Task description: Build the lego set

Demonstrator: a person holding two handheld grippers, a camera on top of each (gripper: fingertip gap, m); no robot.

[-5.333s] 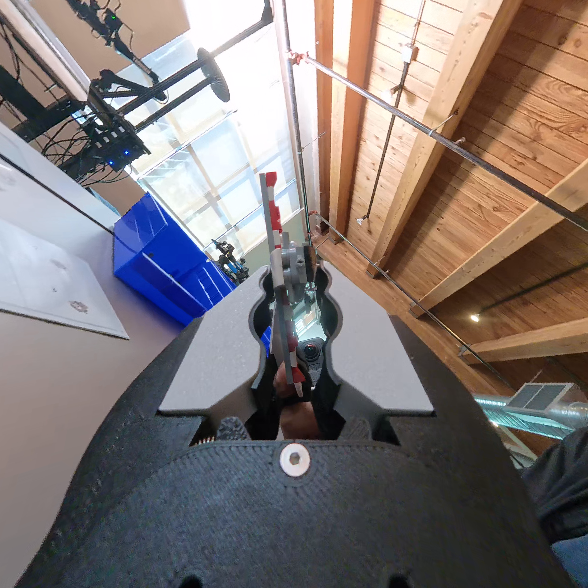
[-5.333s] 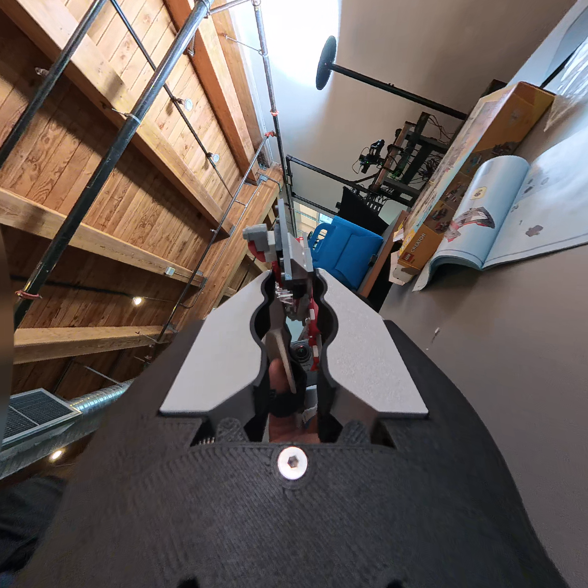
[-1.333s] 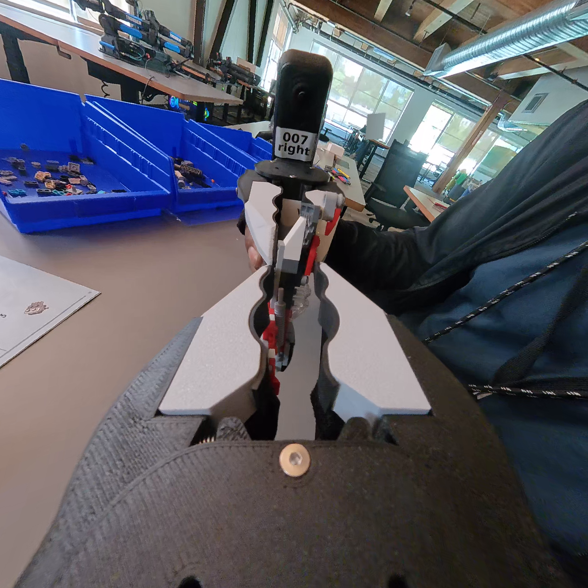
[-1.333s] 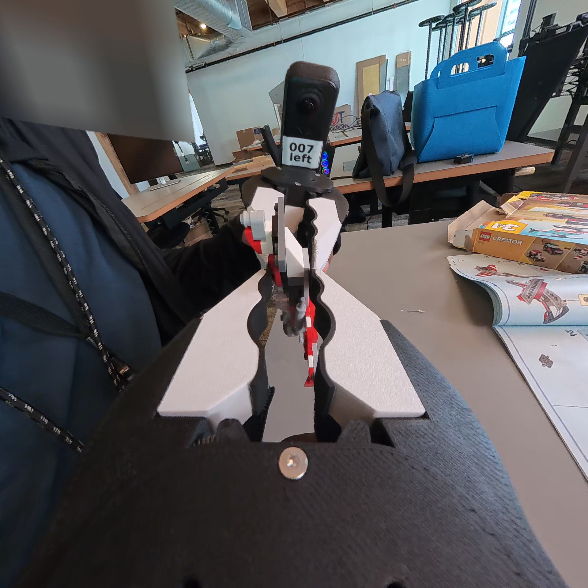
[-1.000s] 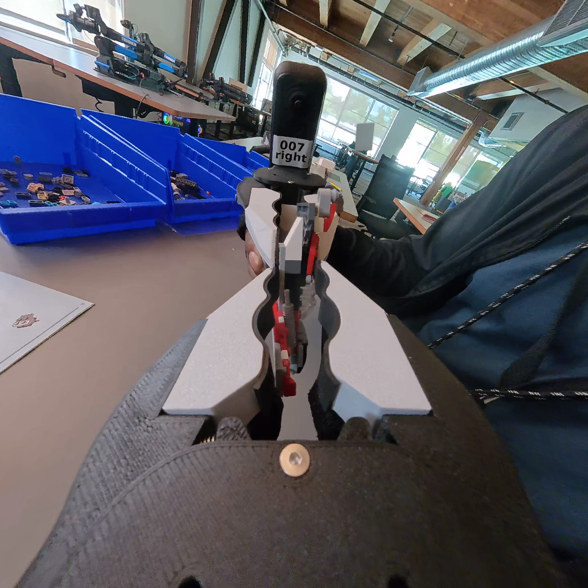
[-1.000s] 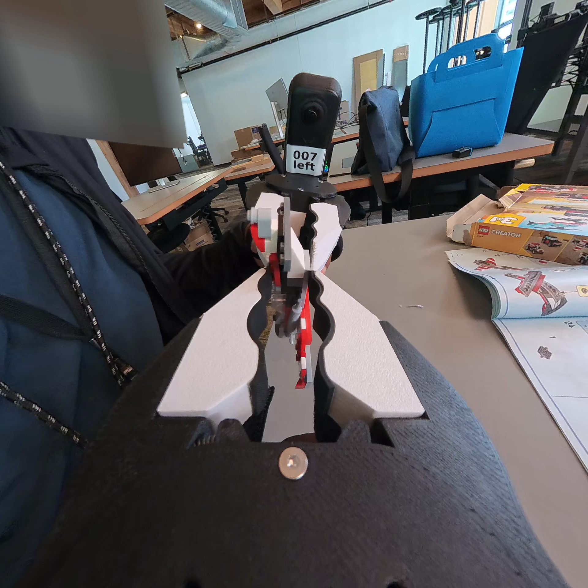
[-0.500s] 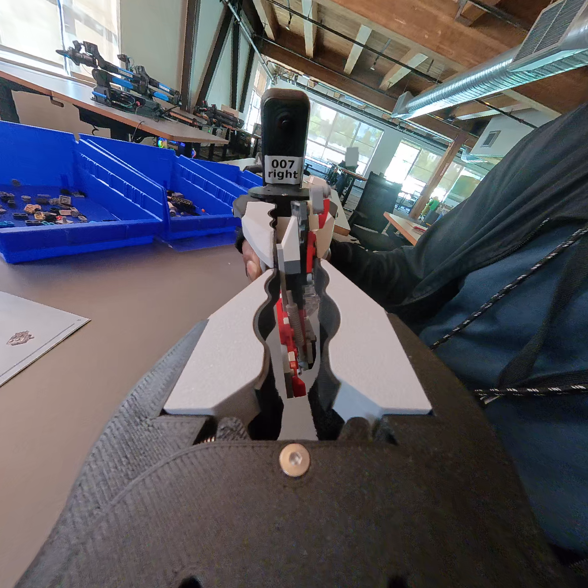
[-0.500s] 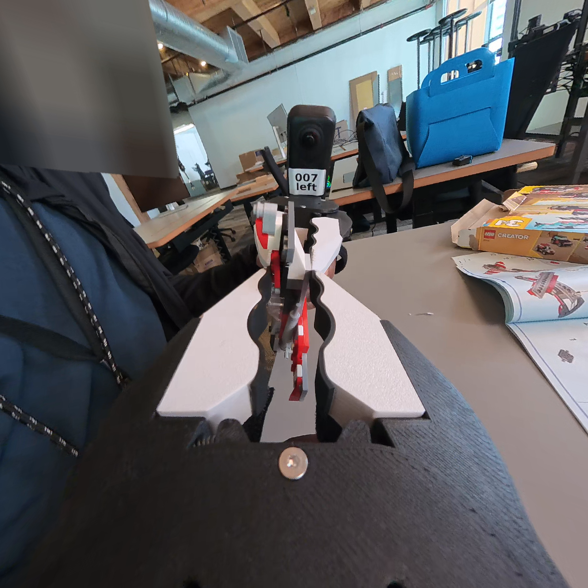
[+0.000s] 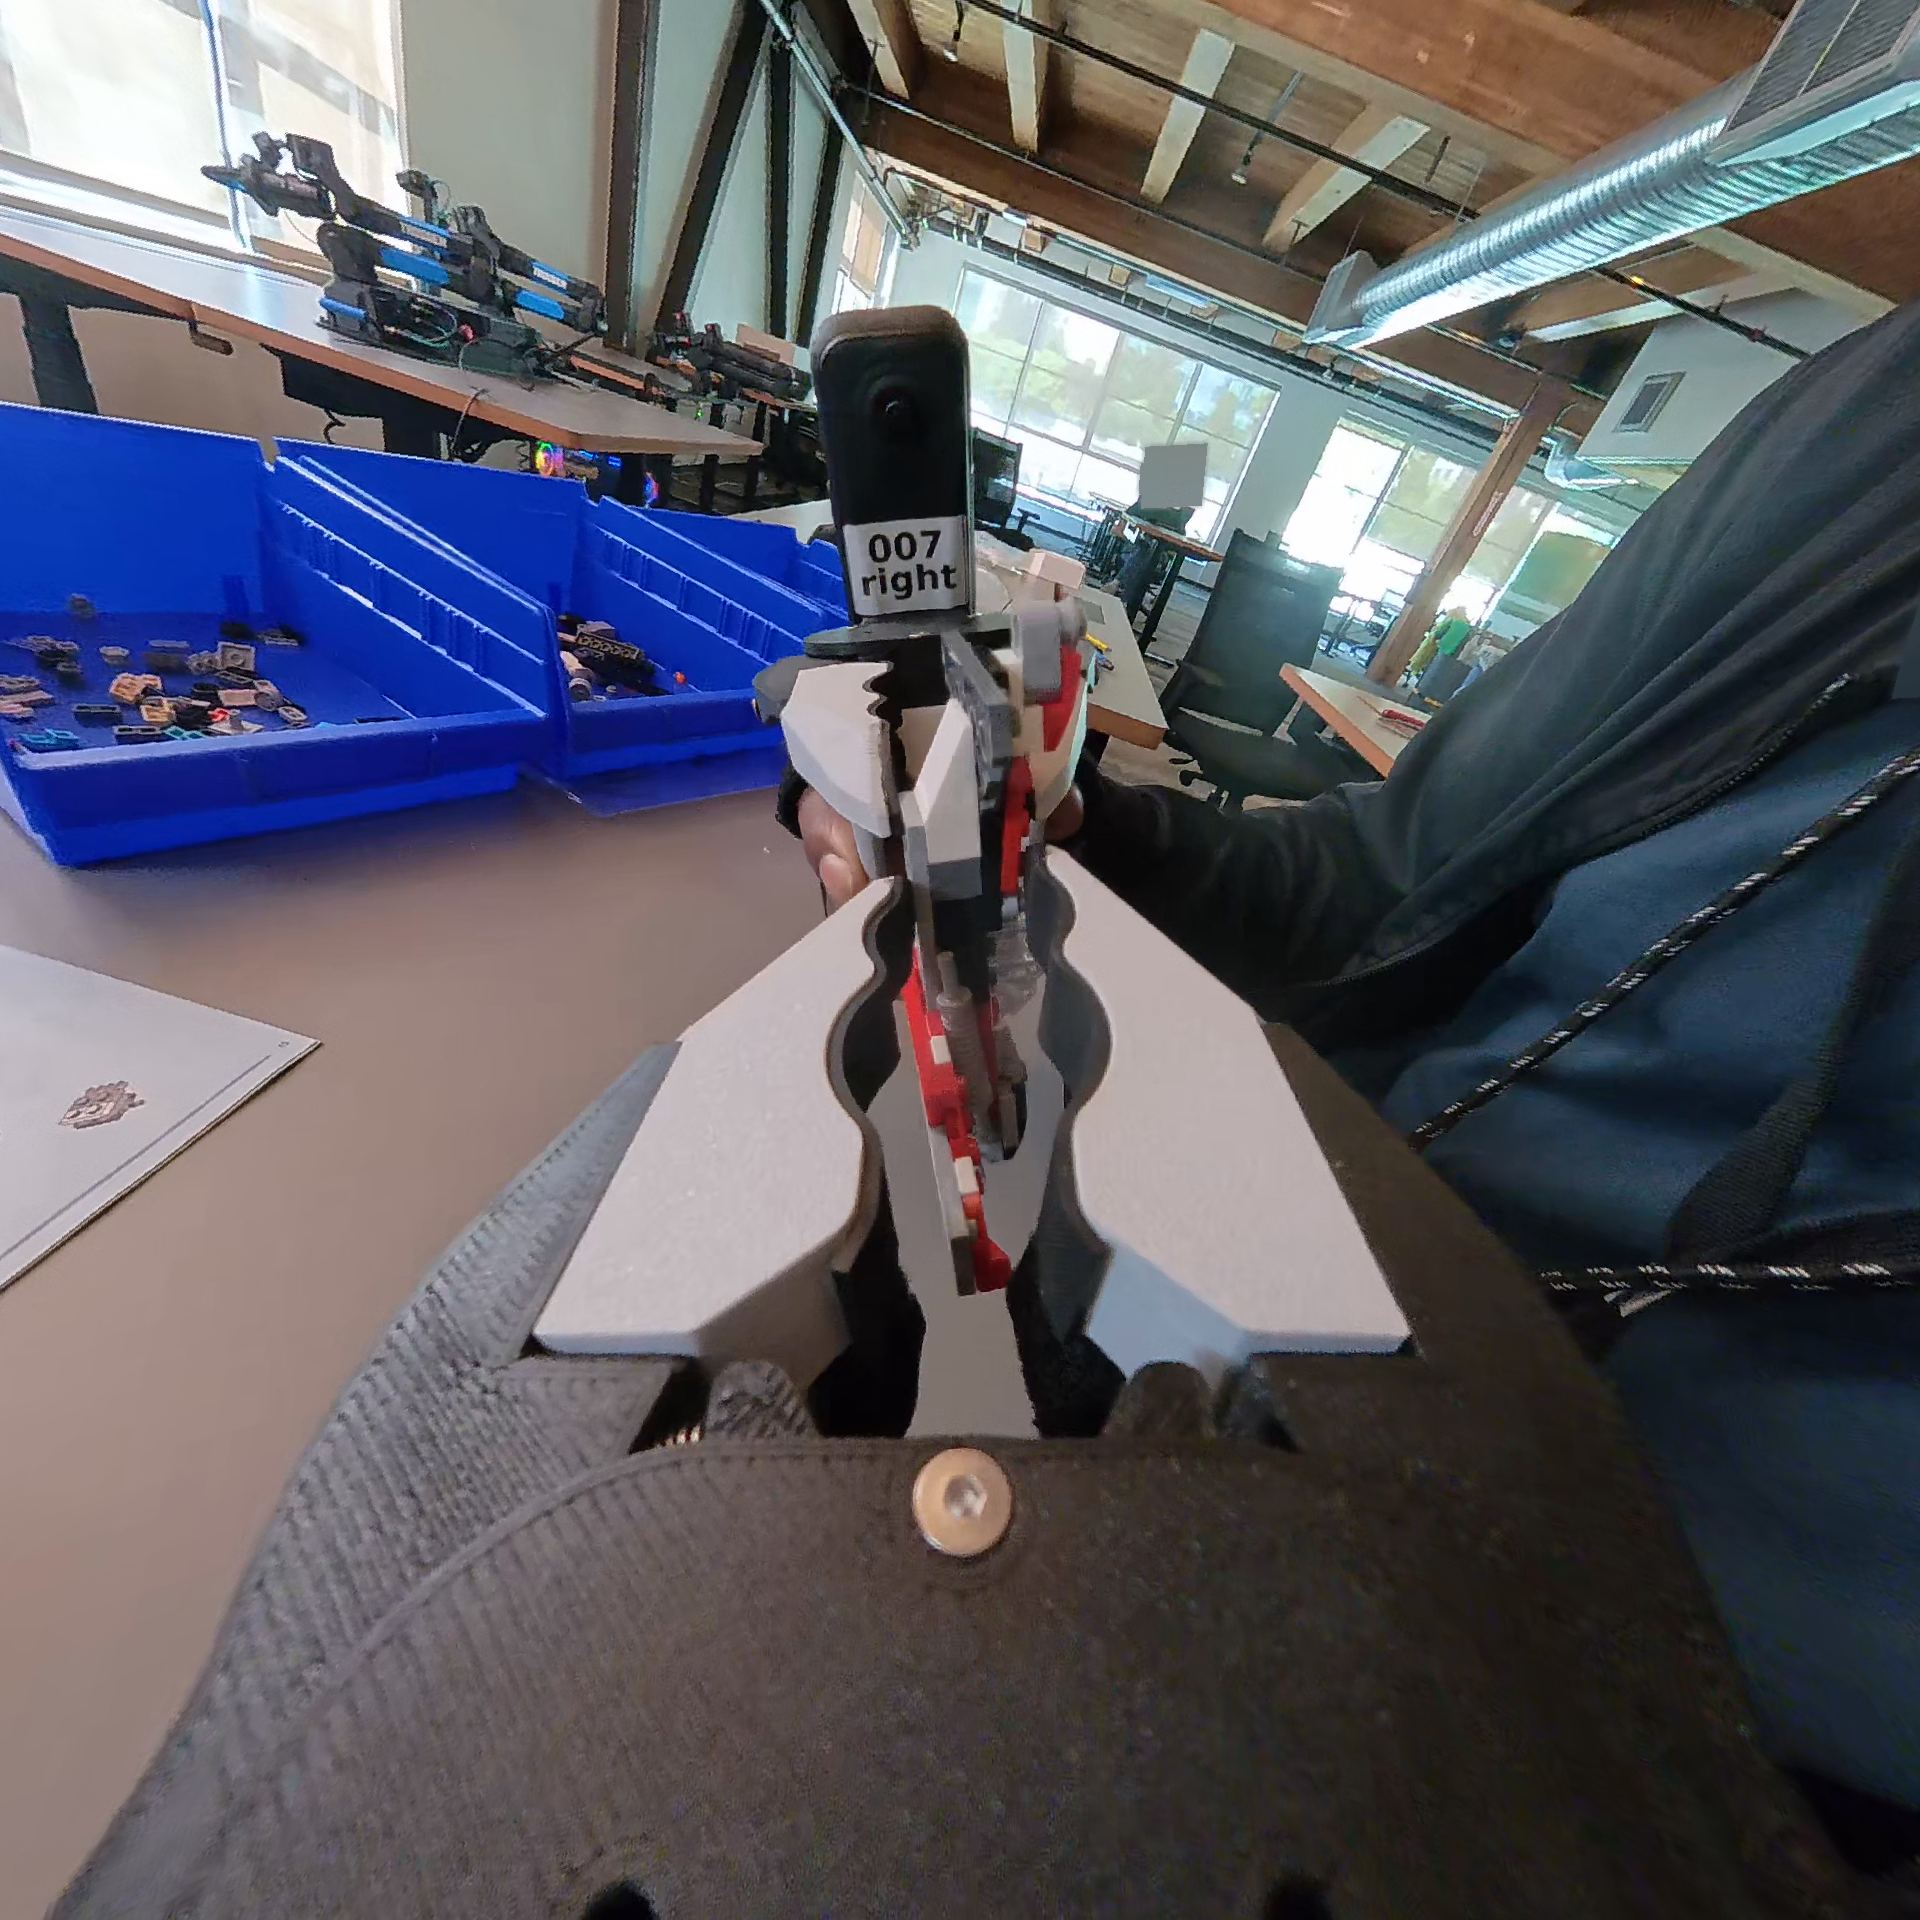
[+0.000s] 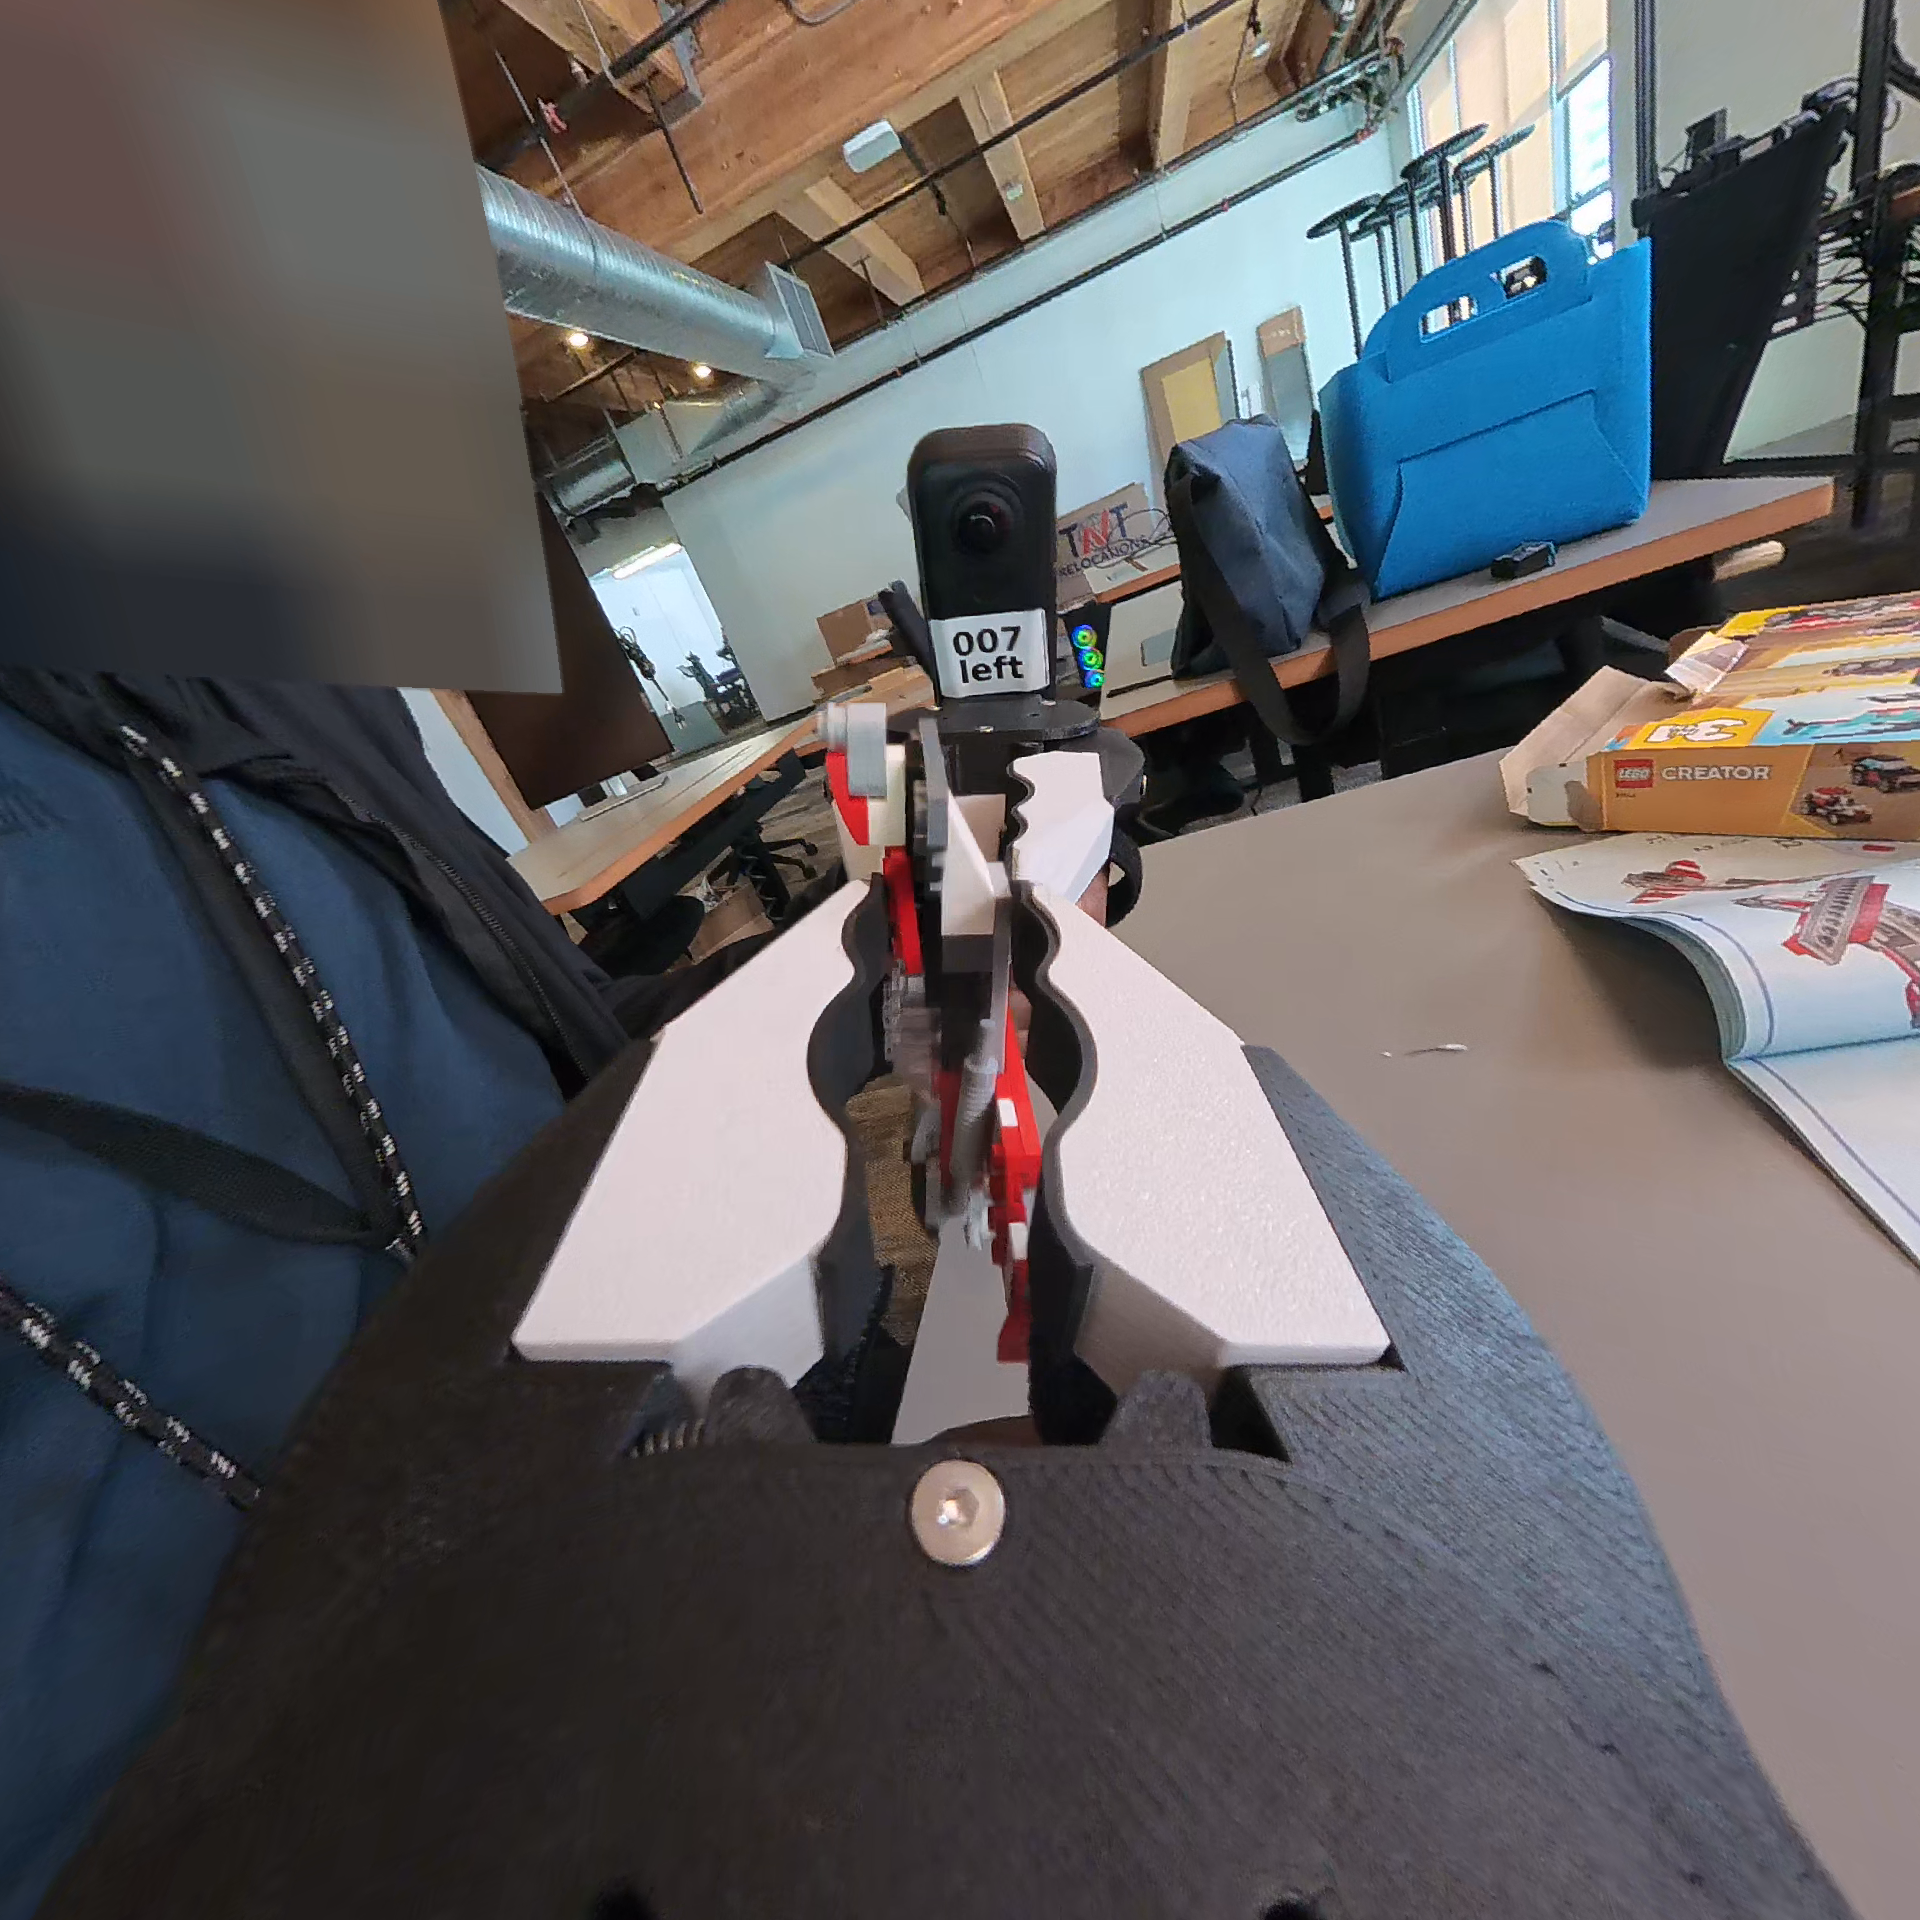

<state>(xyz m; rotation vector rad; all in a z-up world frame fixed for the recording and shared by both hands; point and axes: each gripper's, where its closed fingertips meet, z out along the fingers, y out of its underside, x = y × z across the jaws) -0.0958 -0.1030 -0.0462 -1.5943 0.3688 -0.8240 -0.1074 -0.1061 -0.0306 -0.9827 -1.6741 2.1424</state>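
A red, white and grey lego model (image 9: 961,1091) is held in the air between my two grippers, which face each other. In the left wrist view my left gripper (image 9: 961,894) is shut on the near end of the model. My right gripper (image 9: 956,748) grips the far end, a hand behind it. In the right wrist view the same model (image 10: 1003,1143) runs between the fingers of my right gripper (image 10: 951,904), which is shut on it. My left gripper (image 10: 956,800) clamps the far end there.
Blue bins (image 9: 312,748) with loose lego pieces stand at the back left on the grey table (image 9: 468,987). A grey sheet (image 9: 104,1091) lies at the left. An open instruction booklet (image 10: 1818,966) and the set's box (image 10: 1745,769) lie at the right. The person's torso (image 9: 1662,1039) is close. The tips of both grippers are at nearly the same place.
Both grippers have kept hold of the model. They have tilted and shifted a little together, so the background sits lower in both views. The model has turned slightly between the fingers.
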